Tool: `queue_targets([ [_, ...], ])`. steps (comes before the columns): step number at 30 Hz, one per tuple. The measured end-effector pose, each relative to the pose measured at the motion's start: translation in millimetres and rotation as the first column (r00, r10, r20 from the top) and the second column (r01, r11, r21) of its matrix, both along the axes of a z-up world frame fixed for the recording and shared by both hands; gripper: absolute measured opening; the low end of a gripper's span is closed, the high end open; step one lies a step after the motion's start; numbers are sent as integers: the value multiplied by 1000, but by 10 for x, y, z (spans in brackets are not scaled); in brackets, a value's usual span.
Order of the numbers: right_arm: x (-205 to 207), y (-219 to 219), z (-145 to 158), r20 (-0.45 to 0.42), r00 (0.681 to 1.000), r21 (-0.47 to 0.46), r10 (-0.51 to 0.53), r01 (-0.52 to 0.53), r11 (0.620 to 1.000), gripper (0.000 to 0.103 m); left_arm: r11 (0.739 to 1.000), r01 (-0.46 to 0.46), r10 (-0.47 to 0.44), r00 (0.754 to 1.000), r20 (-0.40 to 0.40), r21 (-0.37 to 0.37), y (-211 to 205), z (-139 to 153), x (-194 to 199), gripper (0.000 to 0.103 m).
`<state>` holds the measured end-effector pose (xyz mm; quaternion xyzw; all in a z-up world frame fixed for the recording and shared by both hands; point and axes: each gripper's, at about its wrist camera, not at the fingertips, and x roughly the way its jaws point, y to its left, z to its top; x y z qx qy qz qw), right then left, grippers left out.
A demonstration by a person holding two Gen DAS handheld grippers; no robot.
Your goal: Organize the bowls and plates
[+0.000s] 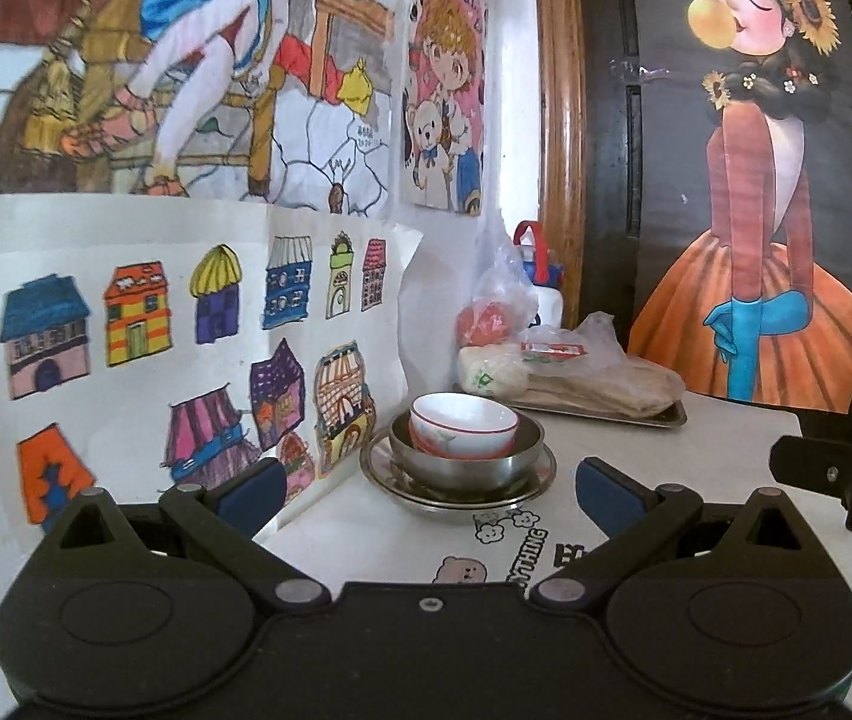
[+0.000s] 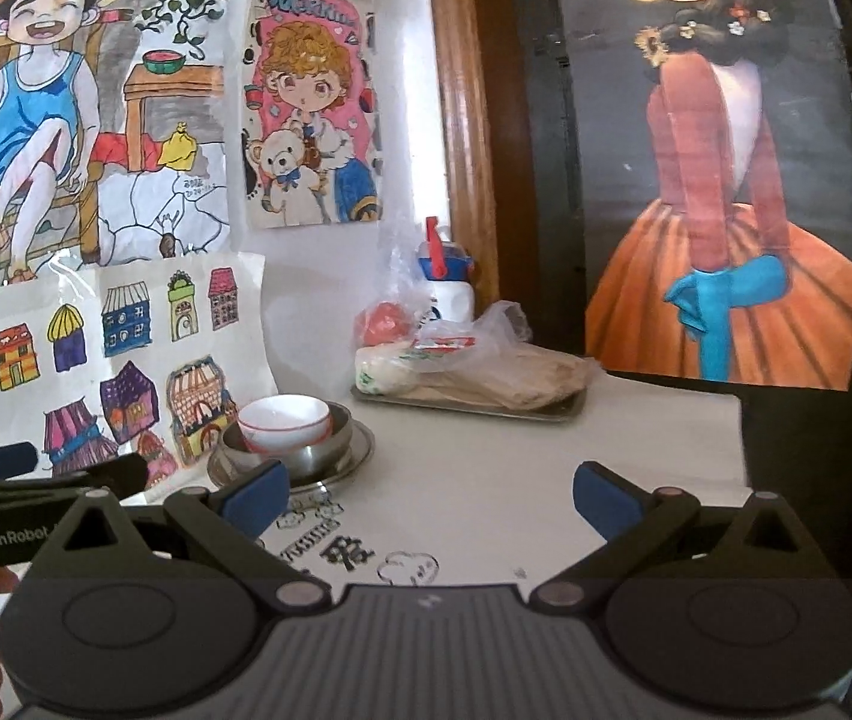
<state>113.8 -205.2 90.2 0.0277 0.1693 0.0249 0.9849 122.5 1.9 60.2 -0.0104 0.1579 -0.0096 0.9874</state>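
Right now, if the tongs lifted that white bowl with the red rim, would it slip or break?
The white bowl looks like glazed ceramic, so probably slippery and breakable. It sits tilted inside the steel bowl, so it may rock when nudged.

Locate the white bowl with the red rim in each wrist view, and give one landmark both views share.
Left wrist: white bowl sits just right of centre, tilted inside the steel bowl on the steel plate.
Right wrist: white bowl sits left of centre, above the left fingertip.
Shared landmark: metal tray of bagged food behind.
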Motion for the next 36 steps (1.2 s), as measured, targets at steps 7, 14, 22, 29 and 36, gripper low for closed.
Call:
queue_targets([
  [7,-300,-31,-76,-22,999,29,-37,37,999,103,999,-6,5,1000,-18,-41,47,-44,-296,102],
  [14,-501,-29,-118,-12,998,31,-58,58,998,103,999,-16,15,1000,-19,-47,58,-66,-490,102],
  [22,-644,-19,-120,9,998,36,-66,66,997,103,999,-34,34,999,3,-28,62,-46,-611,102],
  [29,-761,-6,-122,22,997,49,-69,68,996,103,999,-38,38,999,7,-26,57,-49,-680,102],
  [36,-848,2,-194,19,997,58,-79,78,995,103,999,-44,44,999,-3,-21,56,-116,-742,102],
])
